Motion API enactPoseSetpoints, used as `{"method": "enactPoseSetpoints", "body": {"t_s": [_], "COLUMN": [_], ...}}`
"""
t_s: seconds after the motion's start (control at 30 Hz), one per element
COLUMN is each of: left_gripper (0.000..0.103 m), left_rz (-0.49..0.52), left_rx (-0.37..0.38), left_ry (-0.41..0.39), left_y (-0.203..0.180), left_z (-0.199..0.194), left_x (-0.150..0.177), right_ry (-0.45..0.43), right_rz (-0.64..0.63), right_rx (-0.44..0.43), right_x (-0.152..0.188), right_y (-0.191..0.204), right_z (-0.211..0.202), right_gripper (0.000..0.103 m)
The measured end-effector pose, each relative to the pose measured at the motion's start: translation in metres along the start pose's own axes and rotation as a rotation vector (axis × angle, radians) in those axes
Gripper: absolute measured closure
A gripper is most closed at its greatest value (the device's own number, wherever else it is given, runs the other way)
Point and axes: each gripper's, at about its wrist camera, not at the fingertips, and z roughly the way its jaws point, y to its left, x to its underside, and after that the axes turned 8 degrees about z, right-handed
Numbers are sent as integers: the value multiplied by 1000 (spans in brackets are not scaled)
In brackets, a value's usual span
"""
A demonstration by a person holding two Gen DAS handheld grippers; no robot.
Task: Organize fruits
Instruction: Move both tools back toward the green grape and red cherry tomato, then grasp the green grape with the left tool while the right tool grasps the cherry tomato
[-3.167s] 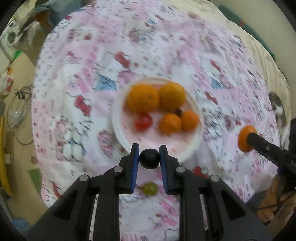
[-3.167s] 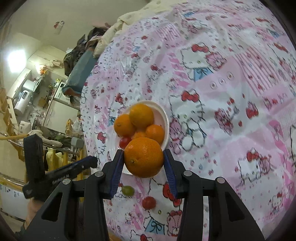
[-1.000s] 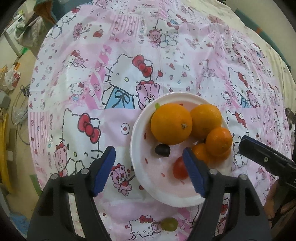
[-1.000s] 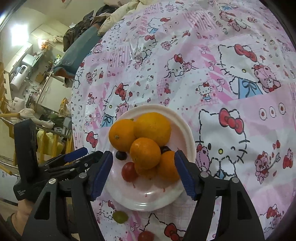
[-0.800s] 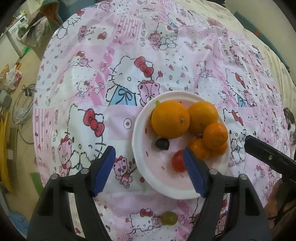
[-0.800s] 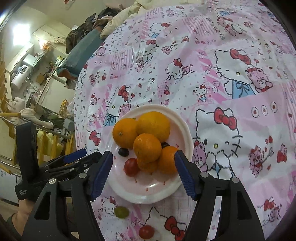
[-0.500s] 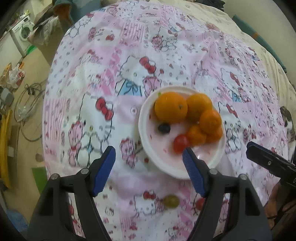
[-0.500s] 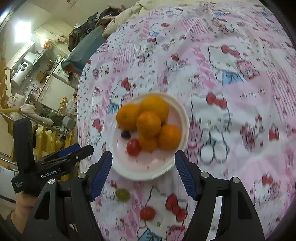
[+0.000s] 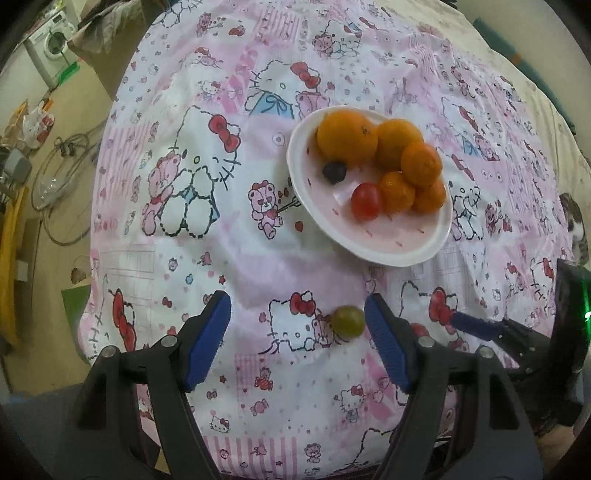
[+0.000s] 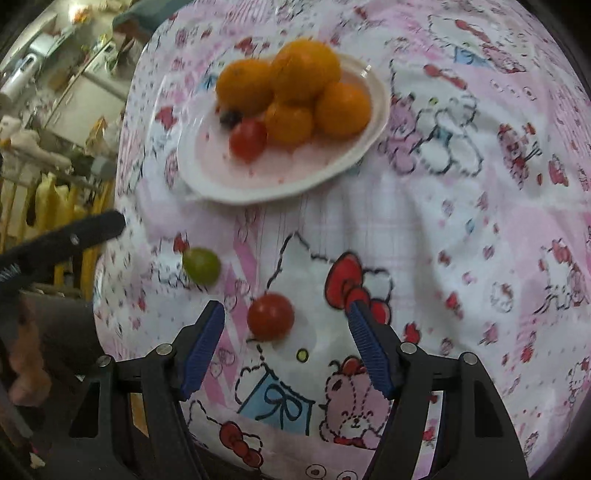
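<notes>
A white plate (image 9: 400,253) on the Hello Kitty cloth holds several oranges (image 9: 347,138), a red tomato (image 9: 366,201) and a dark grape (image 9: 334,172). A green grape (image 9: 348,320) lies on the cloth just inside the right finger of my open, empty left gripper (image 9: 297,328). In the right wrist view the plate (image 10: 236,188) is at the top; a loose red tomato (image 10: 270,316) lies between the fingers of my open, empty right gripper (image 10: 286,339), nearer the left finger. The green grape (image 10: 201,266) lies to its upper left.
The cloth-covered table (image 9: 207,240) drops off at the left onto a floor with cables (image 9: 62,173) and a washing machine (image 9: 51,35). The right gripper's finger (image 9: 480,326) shows at the right of the left wrist view. The left gripper's finger (image 10: 74,236) shows at the left of the right wrist view.
Both grippers let go of their fruit onto the plate, opened, and pulled back from it. Now each has lowered toward the near cloth, left at the green grape, right at the loose tomato.
</notes>
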Motion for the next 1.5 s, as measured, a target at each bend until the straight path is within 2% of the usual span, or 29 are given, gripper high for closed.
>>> {"method": "enactPoseSetpoints", "body": {"t_s": [0.33, 0.43, 0.63, 0.83, 1.07, 1.27, 1.5], "left_gripper": [31, 31, 31, 31, 31, 31, 34], "left_rz": [-30, -38, -55, -54, -40, -67, -97], "left_rx": [16, 15, 13, 8, 7, 54, 53], "left_ry": [-28, -27, -27, -21, -7, 53, 95], "left_y": [5, 6, 8, 4, -8, -18, -29], "left_z": [-4, -3, 0, 4, 11, 30, 53], "left_x": [-2, -3, -4, -3, -3, 0, 4], "right_ry": [15, 12, -33, -72, -157, -227, -236], "right_rz": [-88, -113, -115, -30, 56, 125, 206], "right_rx": [55, 75, 39, 11, -26, -43, -75], "right_x": [8, 8, 5, -1, -3, -4, -6], "right_y": [18, 20, 24, 2, -22, -45, -65], "right_z": [22, 24, 13, -3, -31, -55, -64], "right_gripper": [50, 72, 72, 73, 72, 73, 72]}}
